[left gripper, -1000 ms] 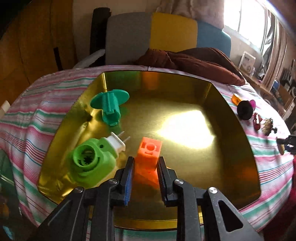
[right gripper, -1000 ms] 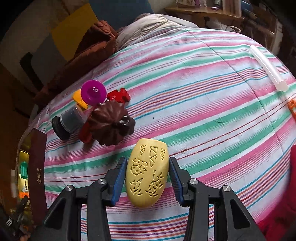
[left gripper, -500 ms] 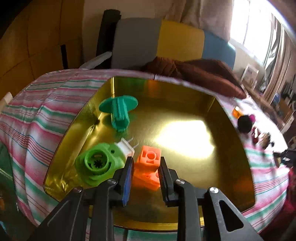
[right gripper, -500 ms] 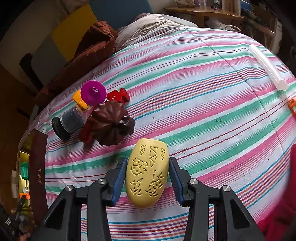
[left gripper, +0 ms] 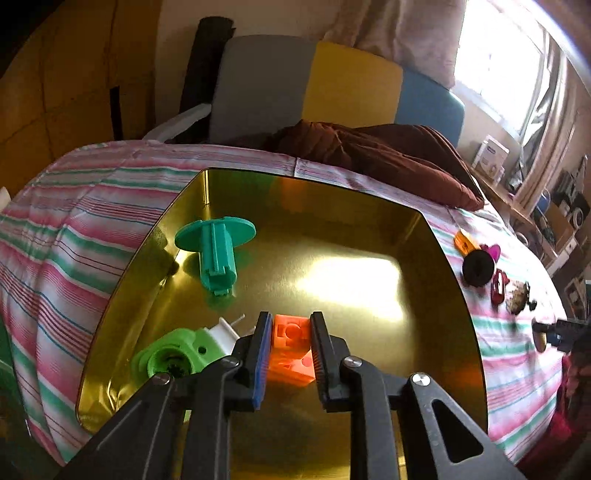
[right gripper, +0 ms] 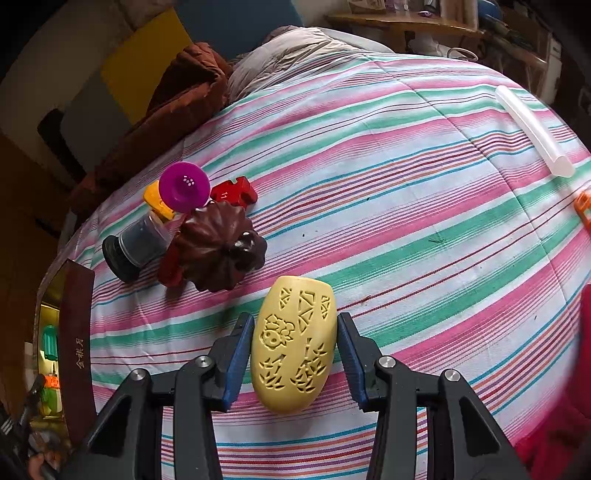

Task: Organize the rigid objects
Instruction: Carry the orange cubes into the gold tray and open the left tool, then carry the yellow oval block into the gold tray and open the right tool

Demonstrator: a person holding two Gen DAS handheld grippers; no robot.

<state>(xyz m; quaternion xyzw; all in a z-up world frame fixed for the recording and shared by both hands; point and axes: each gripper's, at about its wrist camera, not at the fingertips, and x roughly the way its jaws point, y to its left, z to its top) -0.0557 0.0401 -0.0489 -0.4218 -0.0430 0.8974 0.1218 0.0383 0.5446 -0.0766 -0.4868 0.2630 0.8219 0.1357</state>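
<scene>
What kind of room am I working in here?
Most likely a lived-in bedroom or living room: the work surface is a soft striped quilt, a colour-block cushioned backrest stands behind it, and a cluttered wooden shelf sits near a bright curtained window.

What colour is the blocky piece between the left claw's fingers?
Orange block, clearest in the left wrist view, lying in the gold tray.

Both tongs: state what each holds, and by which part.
Left tongs bracket the orange block at its side faces; grip uncertain. Right tongs straddle the yellow carved oval, pads apart from it: nothing held.
</scene>
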